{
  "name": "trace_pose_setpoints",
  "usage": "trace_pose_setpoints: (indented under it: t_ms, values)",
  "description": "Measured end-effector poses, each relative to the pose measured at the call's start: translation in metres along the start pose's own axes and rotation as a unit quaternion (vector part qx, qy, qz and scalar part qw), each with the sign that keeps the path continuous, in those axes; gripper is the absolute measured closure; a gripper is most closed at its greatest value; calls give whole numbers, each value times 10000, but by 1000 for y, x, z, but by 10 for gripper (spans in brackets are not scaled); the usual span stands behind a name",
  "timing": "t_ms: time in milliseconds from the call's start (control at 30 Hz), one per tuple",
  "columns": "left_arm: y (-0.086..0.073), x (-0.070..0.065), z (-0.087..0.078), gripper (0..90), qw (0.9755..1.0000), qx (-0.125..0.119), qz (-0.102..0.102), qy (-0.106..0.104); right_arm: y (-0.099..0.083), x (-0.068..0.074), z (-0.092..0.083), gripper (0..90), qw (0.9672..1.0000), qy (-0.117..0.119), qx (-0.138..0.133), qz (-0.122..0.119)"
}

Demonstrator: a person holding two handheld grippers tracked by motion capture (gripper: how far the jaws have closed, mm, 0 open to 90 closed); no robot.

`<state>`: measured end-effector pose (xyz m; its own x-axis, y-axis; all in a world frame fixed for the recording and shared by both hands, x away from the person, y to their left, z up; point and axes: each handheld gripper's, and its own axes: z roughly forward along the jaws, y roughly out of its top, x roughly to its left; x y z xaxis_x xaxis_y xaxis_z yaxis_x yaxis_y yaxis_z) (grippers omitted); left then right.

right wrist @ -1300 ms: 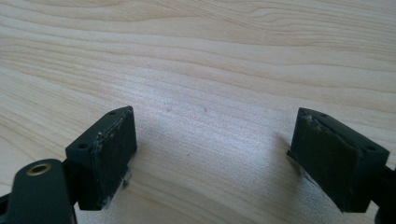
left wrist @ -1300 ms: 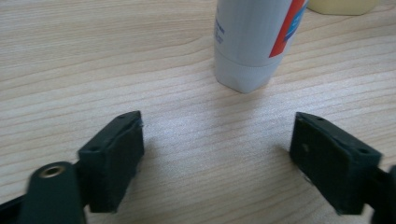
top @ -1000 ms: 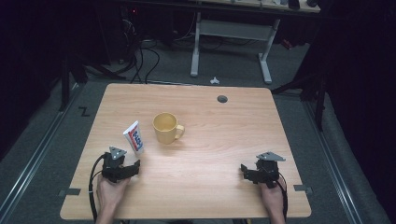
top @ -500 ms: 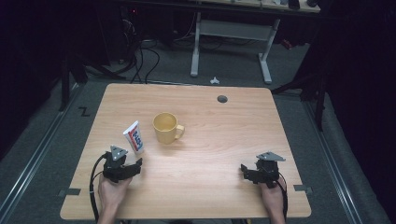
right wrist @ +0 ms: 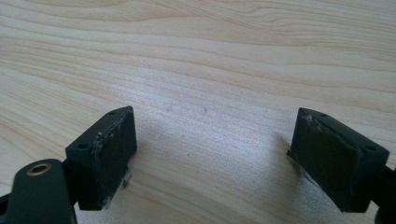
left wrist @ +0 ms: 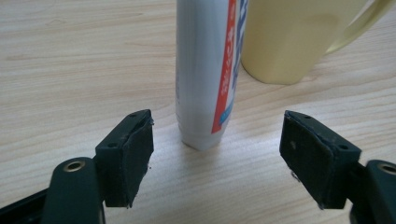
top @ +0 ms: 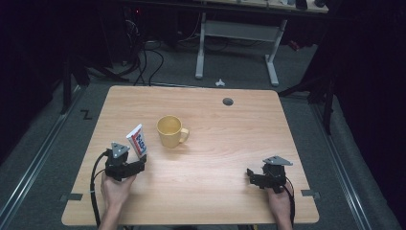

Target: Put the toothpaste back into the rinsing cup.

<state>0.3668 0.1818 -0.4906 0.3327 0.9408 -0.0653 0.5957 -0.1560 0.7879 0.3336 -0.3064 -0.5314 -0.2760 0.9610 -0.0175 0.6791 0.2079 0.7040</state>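
A white tube with red and blue print [top: 137, 140] stands upright on the wooden table [top: 230, 139], just left of a yellow mug [top: 170, 131] whose handle points right. My left gripper [top: 136, 165] sits close in front of the tube, open. In the left gripper view the tube [left wrist: 205, 70] rises just beyond the gap between the two jaws, with the mug [left wrist: 292, 39] behind it to the right. My right gripper [top: 251, 176] rests low near the table's front right, open, with bare wood between its jaws [right wrist: 212, 158].
A round grommet hole [top: 228, 101] lies near the table's far edge. Beyond the table stand the white legs of another desk [top: 237, 33] and loose cables on the grey floor [top: 143, 62]. Tape marks [top: 71, 197] sit beside the front corners.
The left gripper has crept slightly forward toward the tube. The right gripper stays where it was.
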Motion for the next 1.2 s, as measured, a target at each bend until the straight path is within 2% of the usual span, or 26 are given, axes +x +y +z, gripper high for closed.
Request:
trace_pose_setpoints:
  t_ms: [267,400,500,633,800,1200]
  values:
    - [12,1,4,267,9998,-130,-125,-15,0,0,0,144,10000,0,3,2]
    - [18,1,6,269,9998,-141,-108,-5,0,0,0,144,10000,1,3,6]
    - [20,2,9,281,9997,-129,-199,-30,0,0,0,144,10000,-1,0,8]
    - [22,1,16,297,10000,-17,-77,28,0,0,0,143,10000,0,1,10]
    - [24,0,21,330,10000,44,-33,58,0,0,0,144,10000,0,1,8]
    - [29,3,30,435,9999,-93,-132,12,0,0,0,144,10000,1,3,4]
